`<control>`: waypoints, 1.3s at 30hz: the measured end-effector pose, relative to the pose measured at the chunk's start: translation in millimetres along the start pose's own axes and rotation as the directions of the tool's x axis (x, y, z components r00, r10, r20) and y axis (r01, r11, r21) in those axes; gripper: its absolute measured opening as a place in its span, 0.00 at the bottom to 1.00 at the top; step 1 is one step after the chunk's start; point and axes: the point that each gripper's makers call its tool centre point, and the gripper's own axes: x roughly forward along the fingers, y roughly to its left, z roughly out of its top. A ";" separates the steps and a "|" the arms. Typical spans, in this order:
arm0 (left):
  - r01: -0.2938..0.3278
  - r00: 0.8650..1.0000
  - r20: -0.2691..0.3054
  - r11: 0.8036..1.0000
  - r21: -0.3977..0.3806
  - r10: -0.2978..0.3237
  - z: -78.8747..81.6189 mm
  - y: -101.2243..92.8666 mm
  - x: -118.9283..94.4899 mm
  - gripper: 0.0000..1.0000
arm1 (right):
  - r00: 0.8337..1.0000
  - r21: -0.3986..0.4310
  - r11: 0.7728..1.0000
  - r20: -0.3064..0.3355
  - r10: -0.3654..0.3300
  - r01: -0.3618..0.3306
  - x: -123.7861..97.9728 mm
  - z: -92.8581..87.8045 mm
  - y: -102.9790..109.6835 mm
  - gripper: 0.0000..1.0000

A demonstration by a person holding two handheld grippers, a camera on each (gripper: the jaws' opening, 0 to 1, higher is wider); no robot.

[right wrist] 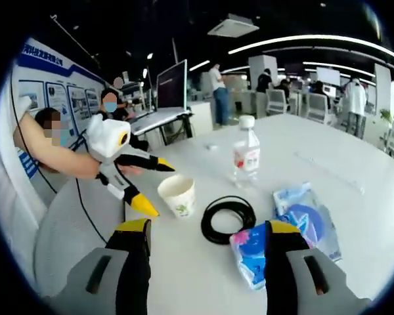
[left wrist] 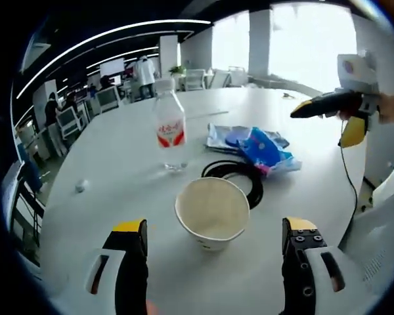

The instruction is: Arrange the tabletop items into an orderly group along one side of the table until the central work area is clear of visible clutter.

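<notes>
A white paper cup (left wrist: 212, 211) stands upright on the white table (left wrist: 118, 164), just ahead of my open left gripper (left wrist: 213, 228) and between the lines of its jaws, untouched. Behind it lie a coiled black cable (left wrist: 240, 174), blue snack packets (left wrist: 256, 147) and an upright clear water bottle (left wrist: 169, 128) with a red label. My right gripper (left wrist: 325, 123) hovers open at the far right. In the right gripper view, my right gripper (right wrist: 209, 230) is open above the cable (right wrist: 228, 218), with packets (right wrist: 302, 223) to the right, the cup (right wrist: 178, 195), the bottle (right wrist: 247, 154) and the left gripper (right wrist: 156, 187).
A small white crumpled scrap (left wrist: 80, 187) lies far left on the table. The table's curved edge (left wrist: 358, 197) runs close on the right, with a cord hanging past it. Office chairs, desks, a monitor (right wrist: 172, 85) and standing people are beyond the table.
</notes>
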 end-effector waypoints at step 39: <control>0.124 0.992 0.001 0.987 0.100 -0.125 21.1 -36.1 6.8 0.80 | 0.933 0.258 0.906 0.045 -0.358 0.335 -132.7 -67.0 -45.0 0.66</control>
